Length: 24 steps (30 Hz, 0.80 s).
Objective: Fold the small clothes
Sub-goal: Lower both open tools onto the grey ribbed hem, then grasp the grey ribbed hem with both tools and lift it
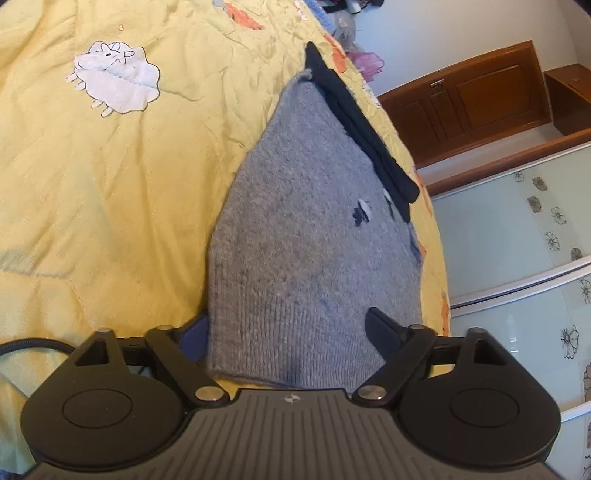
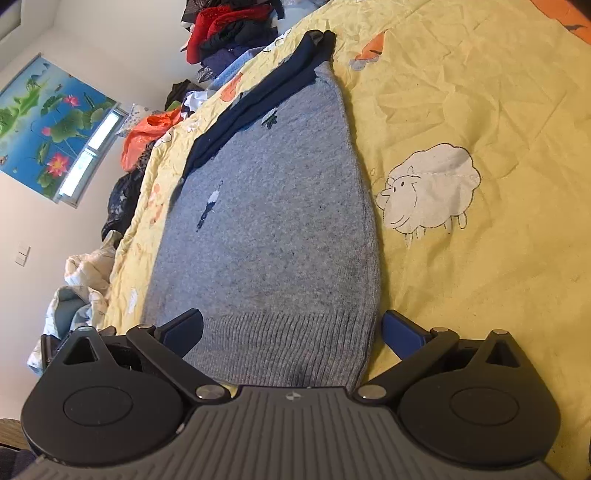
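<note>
A small grey knitted sweater (image 1: 306, 236) with a dark navy collar band (image 1: 365, 136) lies flat on a yellow bedspread (image 1: 110, 192). Its ribbed hem is nearest both cameras. My left gripper (image 1: 291, 332) is open, its fingers (image 1: 380, 328) straddling one hem corner, the left finger partly hidden under the knit. In the right wrist view the sweater (image 2: 273, 221) shows again with the navy band (image 2: 258, 99) at the far end. My right gripper (image 2: 291, 328) is open, its fingers (image 2: 402, 328) on either side of the other hem corner.
The bedspread has sheep prints (image 1: 118, 77) (image 2: 432, 188). The bed edge runs close beside the sweater, with a wooden cabinet (image 1: 476, 96) and floral wardrobe doors (image 1: 535, 240) beyond. Piled clothes (image 2: 229, 33) and an orange bag (image 2: 147, 136) lie past the bed's other edge.
</note>
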{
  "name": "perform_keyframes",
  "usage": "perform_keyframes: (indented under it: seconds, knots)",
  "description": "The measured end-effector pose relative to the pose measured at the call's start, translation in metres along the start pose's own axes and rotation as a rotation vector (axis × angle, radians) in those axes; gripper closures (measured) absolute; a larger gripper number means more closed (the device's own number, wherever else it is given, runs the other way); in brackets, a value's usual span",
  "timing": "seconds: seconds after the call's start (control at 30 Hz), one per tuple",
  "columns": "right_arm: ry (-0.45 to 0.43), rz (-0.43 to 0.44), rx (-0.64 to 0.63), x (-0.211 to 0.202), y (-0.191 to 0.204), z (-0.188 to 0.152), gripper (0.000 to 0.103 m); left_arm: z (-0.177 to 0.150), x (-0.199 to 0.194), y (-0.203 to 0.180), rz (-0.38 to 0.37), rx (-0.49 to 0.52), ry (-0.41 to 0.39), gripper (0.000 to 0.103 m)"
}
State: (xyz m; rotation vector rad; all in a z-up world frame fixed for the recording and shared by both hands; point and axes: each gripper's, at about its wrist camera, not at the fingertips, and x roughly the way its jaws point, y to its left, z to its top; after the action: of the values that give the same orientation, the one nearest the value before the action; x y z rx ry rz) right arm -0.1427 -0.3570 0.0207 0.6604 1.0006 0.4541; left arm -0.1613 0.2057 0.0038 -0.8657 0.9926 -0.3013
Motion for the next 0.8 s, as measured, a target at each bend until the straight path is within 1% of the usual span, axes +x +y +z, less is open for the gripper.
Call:
perform_keyframes:
  seconds: [0.03,0.07,0.1,0.17,0.27,0.3,0.37,0.43,0.5,0.57,0.63,0.67,0.7,0.73,0.77,0.8]
  knots:
    - [0.003,0.008,0.007,-0.001,-0.002,0.001,0.001,0.002,0.002,0.000,0.021,0.005,0.015,0.051]
    - [0.004,0.019,0.020,-0.001,-0.004,0.003,0.001,0.004,0.007,0.001,0.046,0.010,0.043,0.076]
    - [0.005,0.033,0.040,-0.002,-0.008,0.004,0.001,0.007,0.011,0.003,0.066,0.015,0.066,0.087]
    - [0.006,0.073,0.100,-0.004,-0.017,0.007,0.001,0.009,0.012,0.004,0.071,0.020,0.078,0.088]
    - [-0.001,0.191,0.249,-0.006,-0.034,0.010,0.002,0.010,0.013,-0.002,0.099,0.072,0.080,0.089]
    - [-0.009,0.206,0.273,-0.008,-0.037,0.011,0.003,0.010,0.014,-0.004,0.104,0.081,0.082,0.089]
    - [-0.012,0.177,0.272,-0.011,-0.037,0.013,0.005,0.011,0.016,-0.005,0.105,0.090,0.090,0.089]
    - [0.011,0.139,0.251,-0.011,-0.035,0.014,0.009,0.014,0.017,-0.004,0.104,0.094,0.097,0.089]
    - [0.063,0.131,0.245,-0.005,-0.034,0.011,0.017,0.016,0.018,-0.004,0.097,0.094,0.102,0.089]
    - [0.098,0.128,0.217,0.000,-0.029,0.007,0.023,0.017,0.018,-0.001,0.084,0.091,0.104,0.089]
    - [0.099,0.142,0.215,0.002,-0.027,0.004,0.024,0.016,0.018,0.001,0.073,0.081,0.085,0.089]
    - [0.096,0.138,0.216,0.003,-0.026,0.003,0.030,0.016,0.019,0.001,0.066,0.079,0.076,0.089]
    - [0.099,0.130,0.216,0.006,-0.026,0.002,0.043,0.016,0.020,0.001,0.062,0.078,0.070,0.089]
    - [0.107,0.117,0.220,0.009,-0.026,0.000,0.051,0.016,0.021,0.001,0.060,0.078,0.067,0.089]
    - [0.118,0.096,0.224,0.012,-0.028,-0.001,0.075,0.016,0.022,-0.001,0.062,0.088,0.068,0.089]
    - [0.136,0.073,0.220,0.015,-0.029,-0.003,0.092,0.016,0.022,-0.002,0.070,0.102,0.068,0.093]
